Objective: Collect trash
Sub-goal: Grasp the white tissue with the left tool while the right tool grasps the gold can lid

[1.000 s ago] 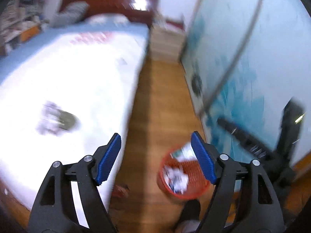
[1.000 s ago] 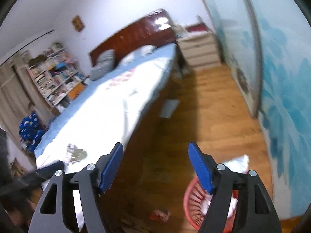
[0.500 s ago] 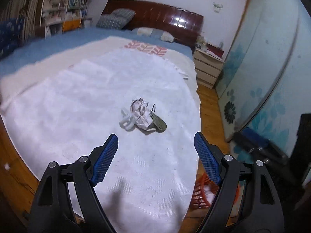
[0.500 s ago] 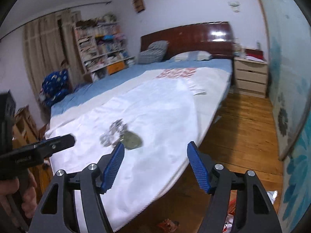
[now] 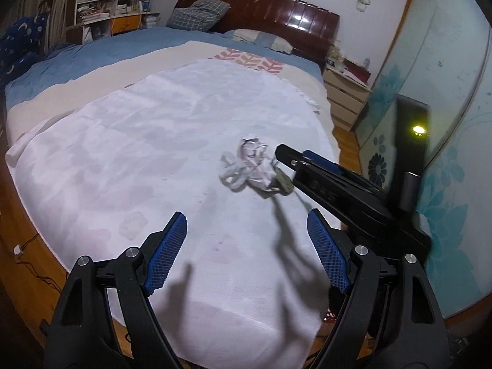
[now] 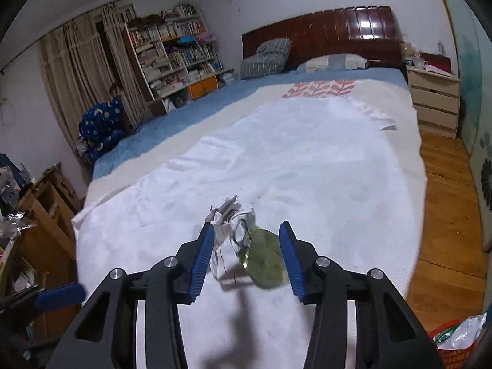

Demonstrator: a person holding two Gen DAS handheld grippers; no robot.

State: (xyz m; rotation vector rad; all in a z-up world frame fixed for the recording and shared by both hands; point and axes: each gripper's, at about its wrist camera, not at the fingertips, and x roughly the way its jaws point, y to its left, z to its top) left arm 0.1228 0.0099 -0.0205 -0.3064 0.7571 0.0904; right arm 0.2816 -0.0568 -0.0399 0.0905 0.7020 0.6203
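A clump of trash, crumpled white paper with a greenish wrapper, lies on the white sheet of the bed. In the right wrist view the trash sits between my right gripper's open blue pads, which straddle it. My right gripper is open. In the left wrist view it shows as a black arm reaching the trash from the right. My left gripper is open and empty, held above the sheet short of the trash. A red trash basket stands on the floor at lower right.
The bed has a dark wood headboard and pillows. A nightstand stands at its right. Bookshelves line the left wall. Wood floor runs along the bed's right side, beside a blue-patterned wardrobe.
Both grippers swung from the floor and basket up over the bed. My right gripper closed in on the trash clump and now straddles it.
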